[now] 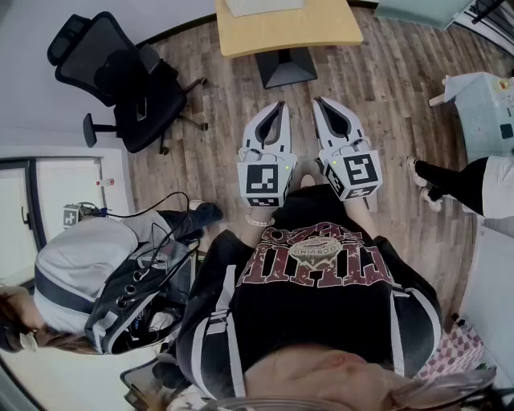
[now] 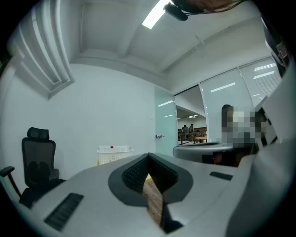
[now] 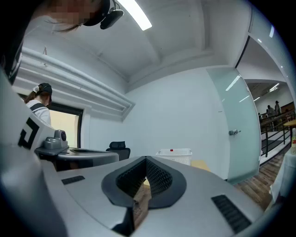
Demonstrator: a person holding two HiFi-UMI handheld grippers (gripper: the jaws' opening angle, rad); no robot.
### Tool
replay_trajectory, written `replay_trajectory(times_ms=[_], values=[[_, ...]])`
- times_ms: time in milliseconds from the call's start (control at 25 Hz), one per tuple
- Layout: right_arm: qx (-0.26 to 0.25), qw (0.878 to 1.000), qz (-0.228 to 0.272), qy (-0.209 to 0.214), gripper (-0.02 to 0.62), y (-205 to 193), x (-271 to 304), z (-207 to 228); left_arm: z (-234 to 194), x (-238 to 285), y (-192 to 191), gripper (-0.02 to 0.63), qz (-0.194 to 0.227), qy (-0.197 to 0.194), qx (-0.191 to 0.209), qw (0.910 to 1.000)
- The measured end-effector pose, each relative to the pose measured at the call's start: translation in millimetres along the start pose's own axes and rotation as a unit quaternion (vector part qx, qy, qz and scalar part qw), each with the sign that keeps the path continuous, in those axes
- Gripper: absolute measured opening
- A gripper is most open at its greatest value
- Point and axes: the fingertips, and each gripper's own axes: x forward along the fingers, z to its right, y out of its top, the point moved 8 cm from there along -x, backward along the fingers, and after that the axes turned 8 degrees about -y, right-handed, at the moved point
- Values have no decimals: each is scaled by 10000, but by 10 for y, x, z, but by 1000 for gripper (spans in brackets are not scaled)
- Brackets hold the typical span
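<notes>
the left tongs (image 1: 280,105) and the right tongs (image 1: 318,102) hang side by side in the air in front of the person's chest, close together but not touching, both pointing forward over the wooden floor (image 1: 205,128). each carries its marker cube at the near end. in the left gripper view the two halves of the left tongs meet at the tip. only a strip of floor shows through the diamond-shaped slot behind the tip. the right gripper view shows the same for the right tongs: tips pressed together, with floor showing through the slot and no object in it.

the nearest thing ahead is a pale wooden worktop (image 1: 321,28) on a dark foot, near the tips but clear of them. a white basket (image 1: 265,6) stands on its far part, cut off by the top edge of the head view. it appears beyond the tips in both gripper views, against the white wall.

a black office chair (image 1: 120,76) stands to the left of the worktop, well apart from the tongs. a glass door (image 3: 238,125) is on the right of the room. another person in a grey top (image 1: 84,265) bends low at the wearer's left.
</notes>
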Motion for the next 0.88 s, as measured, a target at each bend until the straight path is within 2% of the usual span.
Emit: replay_trajectory(times_ms=[200,600,880], values=[[7,10000,-1,14,15,57,-40,92,89,47,-10,46,-20,-55,-35,10000],[136,9997,57,170,17,-32,240,136,-120,239,-134,46,-40,-47,-115,9999],[180,9991,142,356,17,11,-193,415,424,186,-94,46,9,153,-42,9999]])
